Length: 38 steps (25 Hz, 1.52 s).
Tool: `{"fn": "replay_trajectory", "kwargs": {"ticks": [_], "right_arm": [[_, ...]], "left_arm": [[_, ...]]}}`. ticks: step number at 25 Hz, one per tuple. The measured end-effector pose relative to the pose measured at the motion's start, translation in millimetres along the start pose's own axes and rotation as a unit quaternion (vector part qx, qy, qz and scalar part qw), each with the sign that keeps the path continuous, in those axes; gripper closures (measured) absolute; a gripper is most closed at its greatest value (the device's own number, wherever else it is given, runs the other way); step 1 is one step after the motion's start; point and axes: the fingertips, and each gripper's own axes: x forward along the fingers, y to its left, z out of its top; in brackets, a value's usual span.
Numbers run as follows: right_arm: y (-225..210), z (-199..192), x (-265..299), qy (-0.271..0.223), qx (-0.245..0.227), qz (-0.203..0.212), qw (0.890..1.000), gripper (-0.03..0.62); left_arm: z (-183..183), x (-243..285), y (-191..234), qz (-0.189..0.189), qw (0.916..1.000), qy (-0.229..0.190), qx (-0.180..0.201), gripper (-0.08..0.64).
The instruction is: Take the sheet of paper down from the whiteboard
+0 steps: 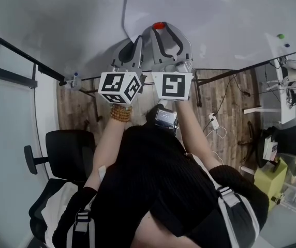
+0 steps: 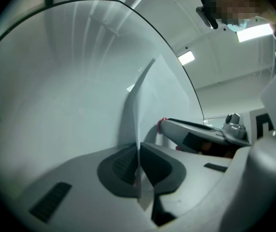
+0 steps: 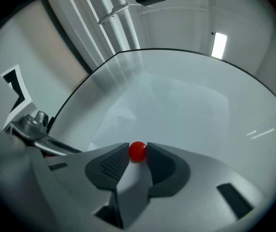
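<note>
Two grippers are at the whiteboard. We note the left gripper clamped on a corner of the sheet of paper, which stands away from the board there. Just to its right, the right gripper pinches the red magnet sitting on the sheet

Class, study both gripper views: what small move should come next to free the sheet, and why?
Probably pull the right gripper straight back from the whiteboard. Its jaws sit closed on the red magnet that pins the sheet of paper, while the left gripper pinches the paper's lifted edge, so the sheet should not fall.
</note>
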Motion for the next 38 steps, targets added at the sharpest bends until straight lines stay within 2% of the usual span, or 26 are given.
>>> {"fn": "replay_trajectory", "kwargs": {"ticks": [38], "right_arm": [[0.0, -0.8, 0.0, 0.004, 0.002, -0.004, 1.000, 0.480]], "left_arm": [[-1.2, 0.9, 0.0, 0.001, 0.9999, 0.012, -0.010, 0.548]]}}
